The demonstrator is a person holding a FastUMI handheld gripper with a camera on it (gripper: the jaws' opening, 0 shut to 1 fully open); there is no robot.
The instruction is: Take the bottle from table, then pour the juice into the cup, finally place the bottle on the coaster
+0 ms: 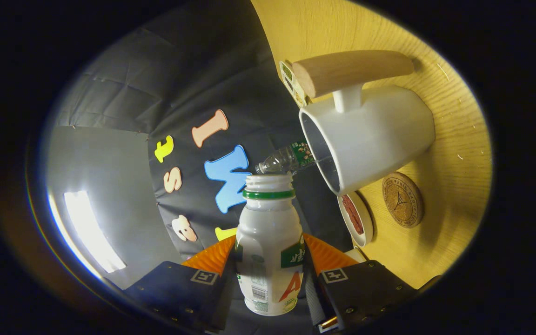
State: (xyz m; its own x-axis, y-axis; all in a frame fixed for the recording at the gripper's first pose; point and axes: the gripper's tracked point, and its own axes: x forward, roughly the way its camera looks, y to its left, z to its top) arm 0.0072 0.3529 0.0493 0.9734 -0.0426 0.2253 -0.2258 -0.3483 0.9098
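Note:
My gripper [269, 267] is shut on a small white juice bottle [268, 242] with a green neck ring and no cap, both fingers pressing its sides. The whole view is rolled, so the bottle is tilted toward the white cup [370, 135] with a wooden handle [351, 70]. The bottle's open mouth sits just short of the cup's rim. The cup stands on the light wooden table [454, 153]. A round cork coaster [403, 199] lies on the table beside the cup's base.
A small white dish [355, 218] with something red in it sits on the table between the cup and my fingers. A clear plastic bottle [286, 159] lies beyond the juice bottle's mouth. A labelled packet [291, 83] stands behind the cup's handle.

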